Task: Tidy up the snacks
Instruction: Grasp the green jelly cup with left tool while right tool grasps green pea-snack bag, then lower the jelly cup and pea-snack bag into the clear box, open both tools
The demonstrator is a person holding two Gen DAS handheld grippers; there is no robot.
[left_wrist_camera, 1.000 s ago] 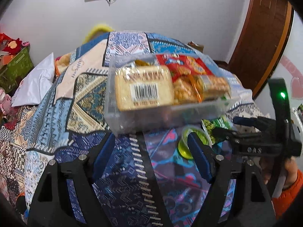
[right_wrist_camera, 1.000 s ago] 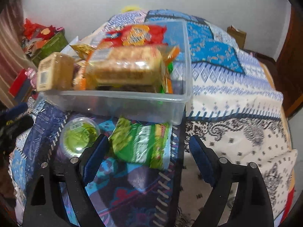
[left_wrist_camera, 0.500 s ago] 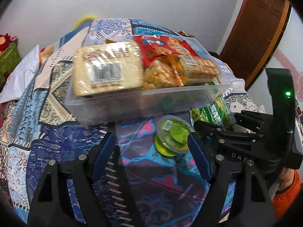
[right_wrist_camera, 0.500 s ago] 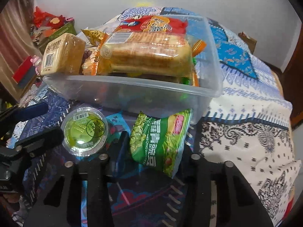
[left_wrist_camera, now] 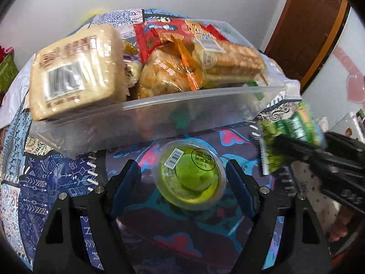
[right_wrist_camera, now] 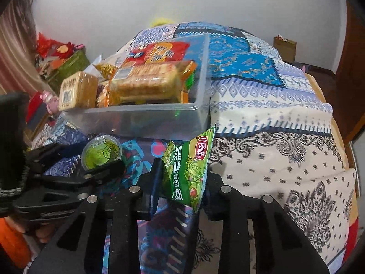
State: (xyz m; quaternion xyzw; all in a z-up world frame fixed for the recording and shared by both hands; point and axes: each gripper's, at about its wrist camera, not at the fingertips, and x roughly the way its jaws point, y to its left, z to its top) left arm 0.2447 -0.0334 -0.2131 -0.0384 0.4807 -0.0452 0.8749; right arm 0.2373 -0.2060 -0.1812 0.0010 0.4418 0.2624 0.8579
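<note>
The right tongs (right_wrist_camera: pixel 182 189) pinch a crinkly green foil packet (right_wrist_camera: pixel 189 171), lifted just off the patterned quilt (right_wrist_camera: pixel 262 118) before the clear plastic tub (right_wrist_camera: pixel 146 121). The left tongs (left_wrist_camera: pixel 182 178) stand spread around a round, film-lidded green cup (left_wrist_camera: pixel 189 178).

Gripping green pea bag (right_wrist_camera: pixel 189 173)
Pinching it upright before snack bin (right_wrist_camera: pixel 148 123); jelly cup (right_wrist_camera: pixel 101 151) lying left.

Heaped clear snack bin (right_wrist_camera: pixel 146 118) blocks the far side, green jelly cup (right_wrist_camera: pixel 101 151) near-left before it, patterned bedspread (right_wrist_camera: pixel 273 118) open right
</note>
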